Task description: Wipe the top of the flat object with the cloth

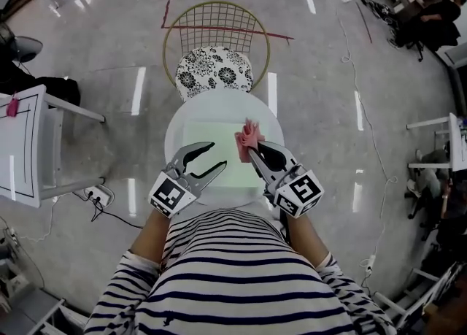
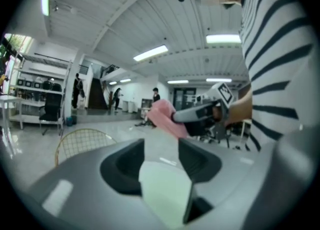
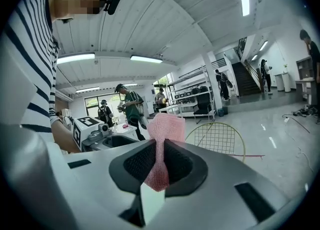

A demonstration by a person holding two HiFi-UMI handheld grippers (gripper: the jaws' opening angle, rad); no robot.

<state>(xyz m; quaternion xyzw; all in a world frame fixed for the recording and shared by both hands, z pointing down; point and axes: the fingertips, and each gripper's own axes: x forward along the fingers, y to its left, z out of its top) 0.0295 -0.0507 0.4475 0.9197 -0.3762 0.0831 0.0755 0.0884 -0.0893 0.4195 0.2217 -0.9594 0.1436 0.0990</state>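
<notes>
Left gripper (image 1: pixel 217 155) hangs over the near left part of the round white table (image 1: pixel 174 136) with its 2 jaws apart and nothing gripped between them; in the left gripper view (image 2: pixel 161 146) only the pale sheet below shows through the gap. Right gripper (image 1: pixel 252 150) hangs over the near right part of that table, its 2 jaws clenched on 1 pink cloth (image 1: pixel 248 136), which bunches out past the tips in the right gripper view (image 3: pixel 162 129). On the table lies 1 flat object (image 1: pixel 215 133), a pale green square at the middle of the top; the cloth is over its right edge, and whether it touches cannot be told. Just beyond the table's far rim stands 1 wire chair (image 1: pixel 216 23) with 1 flowered cushion (image 1: pixel 213 71), its seat partly under the tabletop. Against the near rim is the person's striped shirt (image 1: pixel 233 275). Well to the table's left stands 1 white frame table (image 1: pixel 22 144), with 1 power strip (image 1: pixel 96 195) on the floor between them. A cable (image 1: pixel 365 107) trails across the floor to the table's right.
</notes>
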